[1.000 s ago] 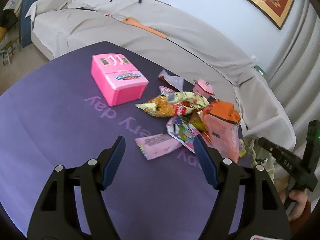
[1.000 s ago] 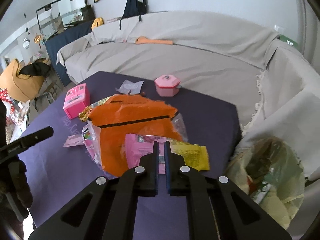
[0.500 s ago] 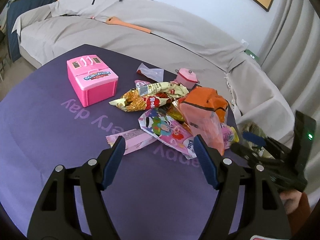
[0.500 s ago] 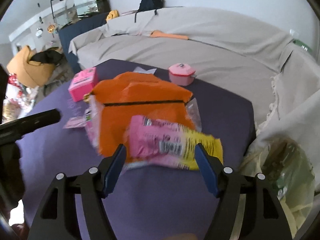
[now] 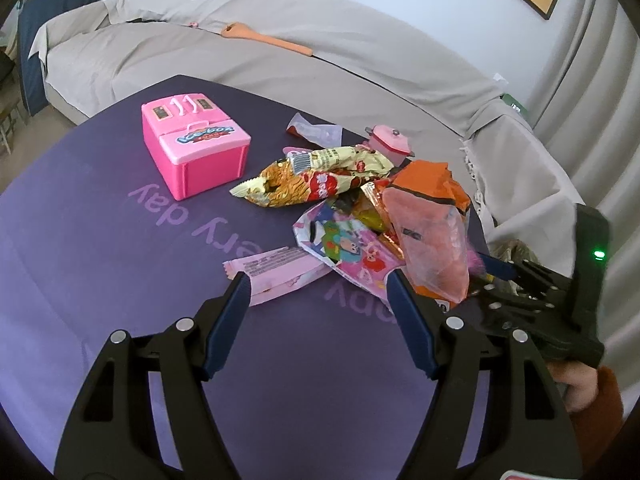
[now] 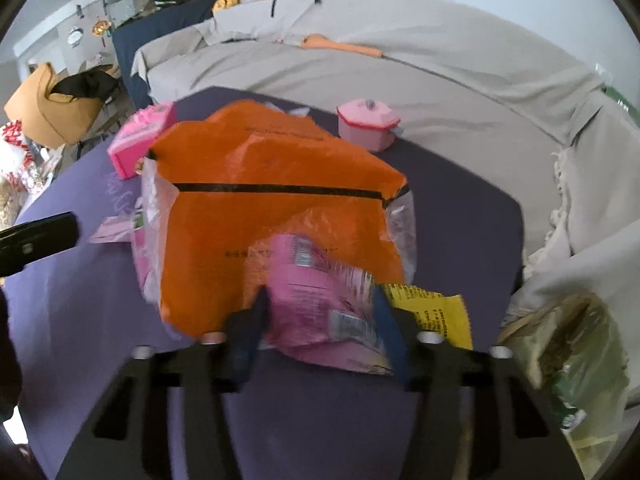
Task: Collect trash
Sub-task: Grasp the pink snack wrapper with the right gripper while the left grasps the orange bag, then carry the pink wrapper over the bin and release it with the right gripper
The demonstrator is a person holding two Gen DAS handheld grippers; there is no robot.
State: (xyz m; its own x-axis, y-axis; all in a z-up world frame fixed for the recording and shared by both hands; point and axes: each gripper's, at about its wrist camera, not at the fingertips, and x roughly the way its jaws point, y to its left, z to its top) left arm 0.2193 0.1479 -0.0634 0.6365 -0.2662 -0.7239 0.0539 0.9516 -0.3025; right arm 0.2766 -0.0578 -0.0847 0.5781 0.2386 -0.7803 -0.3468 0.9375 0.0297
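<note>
A pile of snack wrappers lies on the purple tablecloth [image 5: 120, 280]. A big orange bag [image 6: 272, 200] tops the pile, also in the left wrist view [image 5: 428, 216]. Against its near side lies a pink and yellow wrapper [image 6: 320, 292]. My right gripper [image 6: 320, 312] straddles that wrapper's pink part. Its jaws are closing, and the yellow end sticks out past the right finger. My left gripper [image 5: 318, 284] hovers open over the cloth. A flat pink wrapper [image 5: 276, 270] lies just beyond its left fingertip, and a cartoon-print packet [image 5: 348, 248] is ahead of it.
A pink toy icebox [image 5: 196, 148] and a small pink toy pot [image 6: 366, 124] stand on the table. A translucent bag [image 6: 568, 360] with rubbish in it hangs off the table's right edge. A covered sofa [image 5: 320, 64] curves behind, with an orange spoon [image 5: 268, 38] on it.
My right gripper, first shut, opened wide and sank over the pink and yellow wrapper; its jaws have now narrowed around it. The left gripper drifted a little nearer the pile, still open.
</note>
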